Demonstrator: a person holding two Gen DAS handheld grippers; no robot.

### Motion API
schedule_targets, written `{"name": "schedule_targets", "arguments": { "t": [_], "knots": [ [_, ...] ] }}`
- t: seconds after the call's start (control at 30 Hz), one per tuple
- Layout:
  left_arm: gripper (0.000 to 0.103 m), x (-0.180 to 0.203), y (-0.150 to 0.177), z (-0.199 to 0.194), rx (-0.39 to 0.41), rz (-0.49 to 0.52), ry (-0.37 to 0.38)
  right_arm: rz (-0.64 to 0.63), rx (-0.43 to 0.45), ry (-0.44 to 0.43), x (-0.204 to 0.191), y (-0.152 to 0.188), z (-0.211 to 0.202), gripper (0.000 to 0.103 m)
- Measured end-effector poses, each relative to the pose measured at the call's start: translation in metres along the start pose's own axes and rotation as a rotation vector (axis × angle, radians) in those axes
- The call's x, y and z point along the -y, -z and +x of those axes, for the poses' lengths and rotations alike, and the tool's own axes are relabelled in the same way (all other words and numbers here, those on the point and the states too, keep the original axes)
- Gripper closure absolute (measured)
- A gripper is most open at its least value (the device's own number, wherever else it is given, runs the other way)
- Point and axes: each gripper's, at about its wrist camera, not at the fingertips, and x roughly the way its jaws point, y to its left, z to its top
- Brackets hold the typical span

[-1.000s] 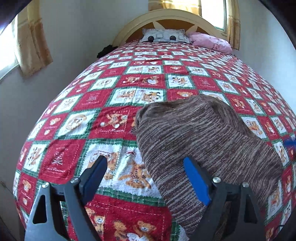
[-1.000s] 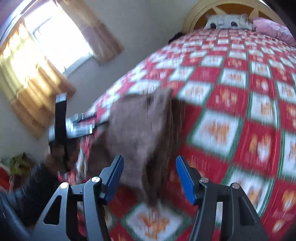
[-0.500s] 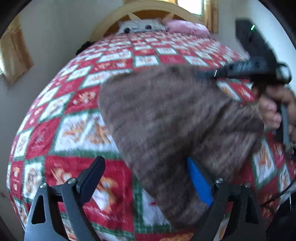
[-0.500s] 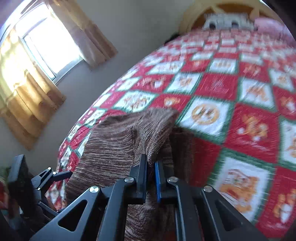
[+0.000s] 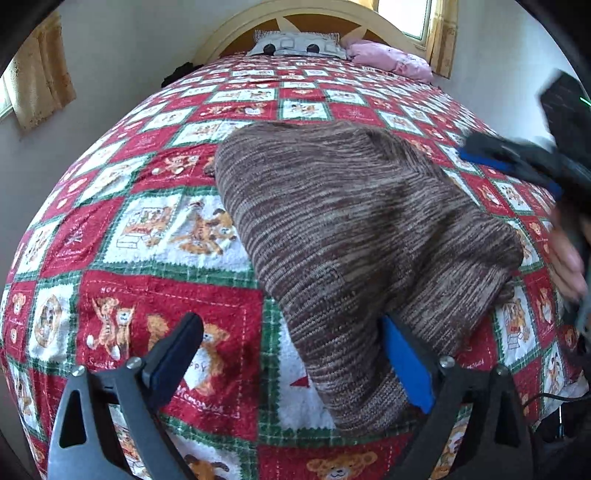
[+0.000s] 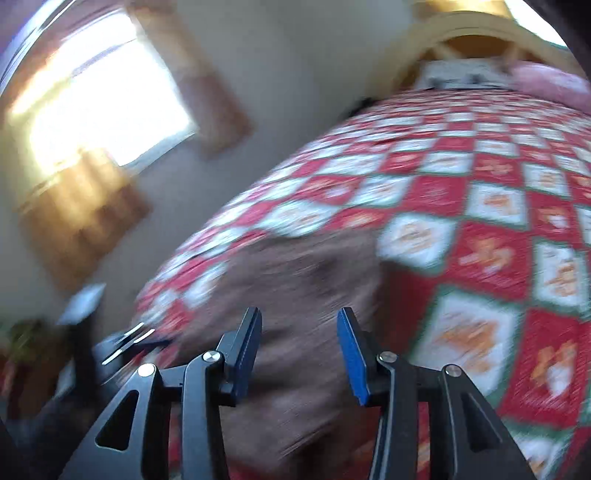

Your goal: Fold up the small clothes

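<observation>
A brown striped knit garment (image 5: 351,236) lies folded over on the red patchwork bedspread (image 5: 147,236). My left gripper (image 5: 291,358) is open just above its near edge, the blue right finger (image 5: 406,369) against the knit, holding nothing. My right gripper (image 6: 299,347) is open and empty above the garment (image 6: 295,295), which is blurred in the right wrist view. The right gripper also shows in the left wrist view (image 5: 517,162) at the right, above the bed, with the hand that holds it.
The bed runs back to a cream headboard (image 5: 306,14) with a grey pillow (image 5: 295,44) and a pink pillow (image 5: 388,59). A wall with a curtained window (image 6: 96,110) stands left of the bed. The bed's near edge lies just under my left gripper.
My right gripper was shut on the garment's edge half a second ago; it has let go, opened and pulled back. The garment has dropped flat. My left gripper stayed open.
</observation>
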Motion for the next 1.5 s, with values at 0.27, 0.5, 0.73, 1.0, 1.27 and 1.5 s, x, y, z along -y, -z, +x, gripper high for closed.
{"name": "schedule_targets", "arguments": {
  "t": [0.27, 0.5, 0.73, 1.0, 1.27, 1.5],
  "knots": [
    [0.005, 0.004, 0.009, -0.014, -0.008, 0.014, -0.025, -0.050, -0.141, 0.113, -0.006, 0.073, 0.006, 0.062],
    [0.005, 0.011, 0.013, -0.050, 0.085, 0.025, -0.068, -0.052, -0.112, 0.188, -0.022, 0.080, -0.023, 0.060],
    [0.005, 0.029, 0.017, -0.079, 0.163, 0.066, -0.104, -0.029, -0.066, 0.223, -0.044, 0.079, -0.046, 0.055],
    [0.005, 0.036, 0.014, -0.098, 0.229, 0.048, -0.103, -0.143, 0.048, 0.323, -0.085, 0.071, -0.074, 0.050],
    [0.005, 0.038, 0.016, -0.105, 0.256, 0.032, -0.106, -0.171, 0.107, 0.382, -0.096, 0.072, -0.085, 0.050],
    [0.005, 0.038, 0.016, -0.110, 0.279, 0.016, -0.111, -0.157, 0.147, 0.397, -0.098, 0.072, -0.098, 0.050]
  ]
}}
